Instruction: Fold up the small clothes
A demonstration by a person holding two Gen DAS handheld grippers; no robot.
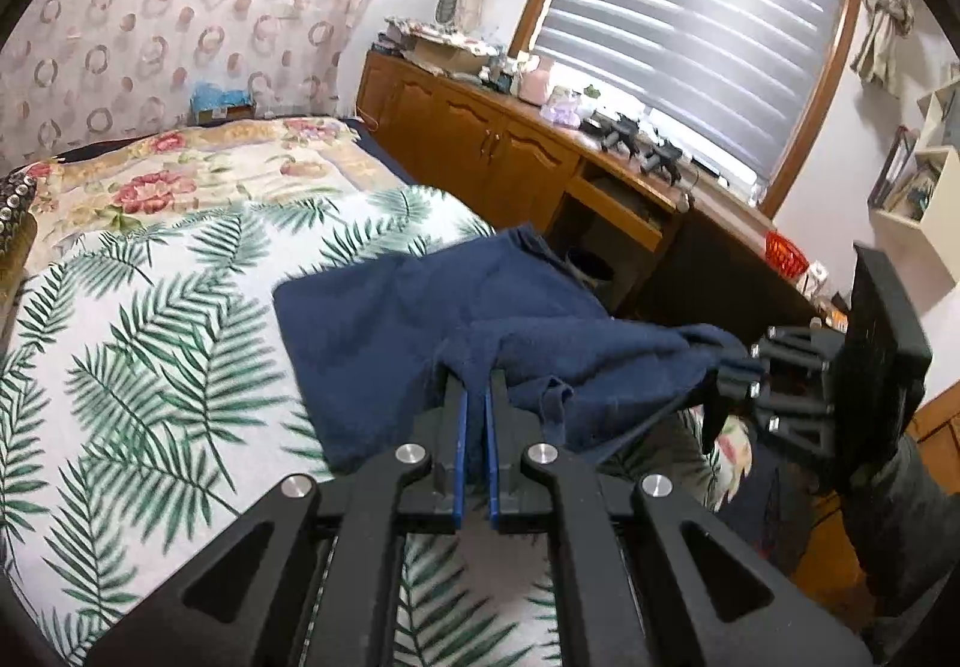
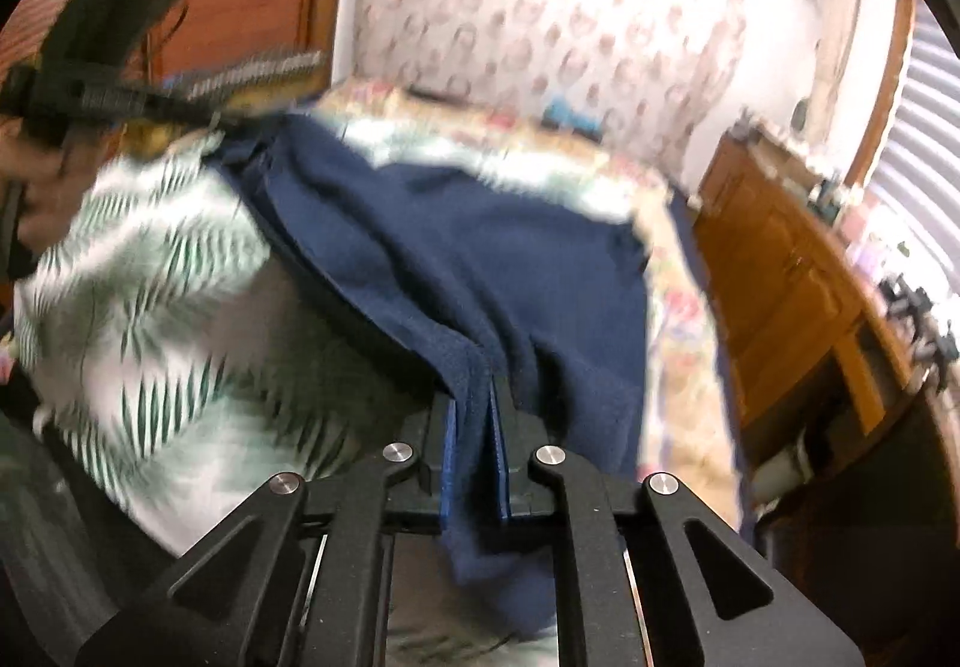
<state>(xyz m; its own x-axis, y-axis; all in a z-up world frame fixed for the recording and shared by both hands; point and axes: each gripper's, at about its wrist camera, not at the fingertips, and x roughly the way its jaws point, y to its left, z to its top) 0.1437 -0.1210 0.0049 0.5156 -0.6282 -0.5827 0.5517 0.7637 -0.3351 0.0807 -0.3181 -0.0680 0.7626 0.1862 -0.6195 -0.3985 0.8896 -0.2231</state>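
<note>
A small navy blue garment (image 1: 420, 307) lies partly on the bed with the palm-leaf cover (image 1: 150, 337). My left gripper (image 1: 475, 385) is shut on its near edge and lifts it off the cover. My right gripper (image 1: 729, 367) shows at the right of the left wrist view, shut on another corner of the same cloth. In the right wrist view the garment (image 2: 456, 247) stretches away from my right gripper (image 2: 483, 391), which pinches its hem. My left gripper (image 2: 210, 118) shows far left there, blurred.
A floral blanket (image 1: 198, 169) covers the head of the bed. A wooden cabinet (image 1: 480, 145) with clutter on top runs along the right under a window with blinds (image 1: 690, 25). An orange basket (image 1: 786, 253) stands on the desk.
</note>
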